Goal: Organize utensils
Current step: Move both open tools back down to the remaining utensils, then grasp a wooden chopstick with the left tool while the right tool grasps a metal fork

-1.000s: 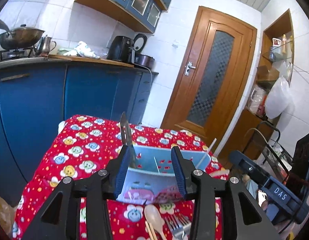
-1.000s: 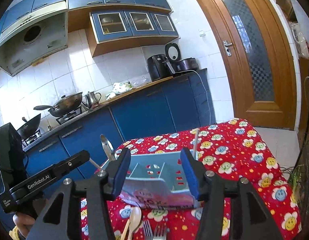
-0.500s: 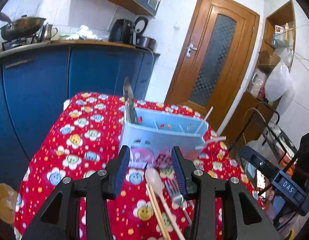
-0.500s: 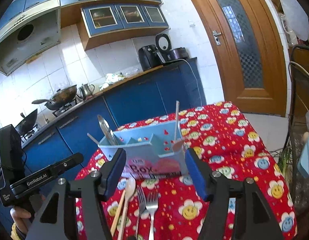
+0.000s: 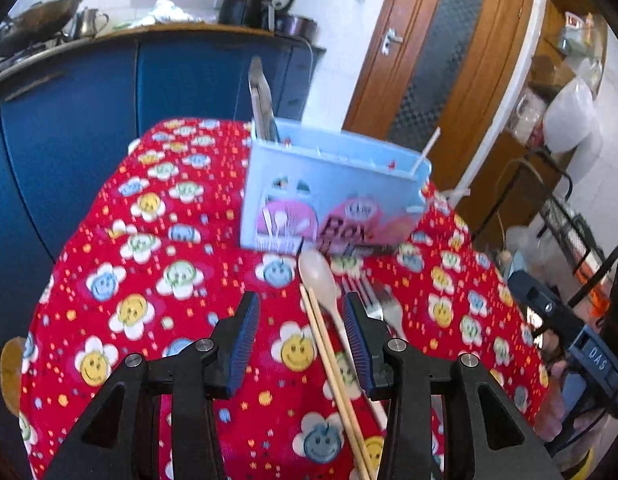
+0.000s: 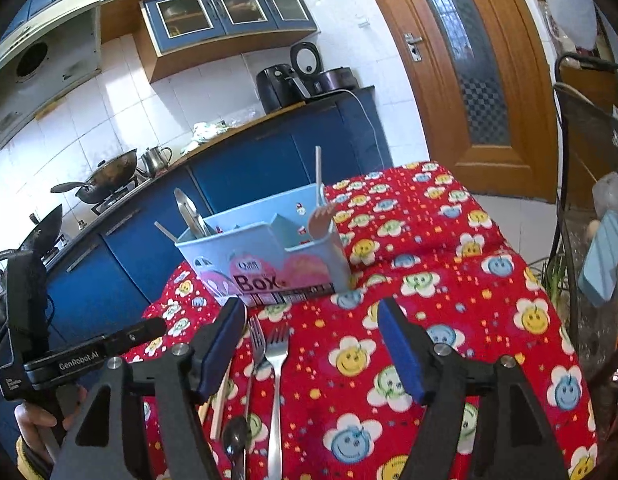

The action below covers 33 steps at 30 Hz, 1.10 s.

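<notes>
Hovering over the red flower-print tablecloth (image 5: 141, 264), both grippers look down on a row of loose cutlery lying just in front of the light-blue utensil box (image 5: 329, 196), which stands near the far middle of the table and already carries metal tongs (image 5: 261, 100) upright in its left compartment. The left gripper (image 5: 301, 332) has its jaws moderately apart and empty; a pair of wooden chopsticks (image 5: 329, 356) and a pale plastic spoon (image 5: 319, 276) run up between its blue pads (image 5: 241, 344) without being pressed. The right gripper (image 6: 309, 344) has just been opening its jaws and now holds them wide, nothing clamped; two metal forks (image 6: 277, 360) and a dark metal spoon (image 6: 235, 438) lie below it, towards its left pad. The chopsticks are likely light, stiff and thin, apt to roll or split apart, so a pinch across both near mid-length should keep them together. The plastic spoon looks featherlight and smooth; its handle, not the bowl, offers the flatter hold. The forks should be heavier and slick, lying flat on soft cloth, so a grip on the handle behind the neck seems safest, with the pads pressing slightly into the cloth to get under.
</notes>
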{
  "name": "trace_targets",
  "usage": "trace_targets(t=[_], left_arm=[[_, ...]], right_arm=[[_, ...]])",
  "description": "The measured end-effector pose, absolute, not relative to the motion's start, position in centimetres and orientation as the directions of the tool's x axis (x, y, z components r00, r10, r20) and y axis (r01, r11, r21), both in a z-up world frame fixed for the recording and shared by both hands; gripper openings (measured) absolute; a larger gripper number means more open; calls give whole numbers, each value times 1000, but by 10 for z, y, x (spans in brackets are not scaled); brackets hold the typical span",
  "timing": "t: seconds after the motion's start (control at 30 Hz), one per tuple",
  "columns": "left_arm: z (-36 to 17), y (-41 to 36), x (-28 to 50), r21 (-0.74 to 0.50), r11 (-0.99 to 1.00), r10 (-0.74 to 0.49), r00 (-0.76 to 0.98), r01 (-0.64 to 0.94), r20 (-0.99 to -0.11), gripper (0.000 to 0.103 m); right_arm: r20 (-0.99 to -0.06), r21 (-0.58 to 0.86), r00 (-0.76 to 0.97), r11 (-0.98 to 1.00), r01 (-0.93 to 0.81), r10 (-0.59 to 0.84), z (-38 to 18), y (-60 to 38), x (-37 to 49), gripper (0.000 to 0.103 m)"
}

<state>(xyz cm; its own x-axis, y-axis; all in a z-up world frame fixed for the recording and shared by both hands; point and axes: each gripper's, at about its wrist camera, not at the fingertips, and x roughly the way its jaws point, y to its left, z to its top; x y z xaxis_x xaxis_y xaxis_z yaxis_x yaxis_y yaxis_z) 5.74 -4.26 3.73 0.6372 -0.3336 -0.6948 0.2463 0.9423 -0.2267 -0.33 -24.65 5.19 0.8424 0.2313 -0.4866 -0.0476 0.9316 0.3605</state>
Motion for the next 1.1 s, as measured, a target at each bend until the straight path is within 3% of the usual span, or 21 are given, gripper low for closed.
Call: trace_targets(t=[0.57,0.6,0.73,0.93,1.1], left_arm=[[0,-59,63,-235,932,-346,487,274,-802,44],[-3,-59,64,-255,926,-362,470,277,-805,42],[-12,-59,66,-314,908,-408,419,277,-811,19],[-16,-56,67,-382,883,-464,398,271,-791,7],[-16,-54,65,-404,874,-484,404,270,-777,6]], right_arm=[[-517,409,823,912,-3,235,31,-264,-11,72],[-518,411,822,912,-2,236,30,-264,-11,72],[-518,416,821,909,-3,239,29,-265,-12,72],[-519,420,821,908,0,240,28,-266,-12,72],[-521,416,819,909,-4,242,27,-265,-12,72]])
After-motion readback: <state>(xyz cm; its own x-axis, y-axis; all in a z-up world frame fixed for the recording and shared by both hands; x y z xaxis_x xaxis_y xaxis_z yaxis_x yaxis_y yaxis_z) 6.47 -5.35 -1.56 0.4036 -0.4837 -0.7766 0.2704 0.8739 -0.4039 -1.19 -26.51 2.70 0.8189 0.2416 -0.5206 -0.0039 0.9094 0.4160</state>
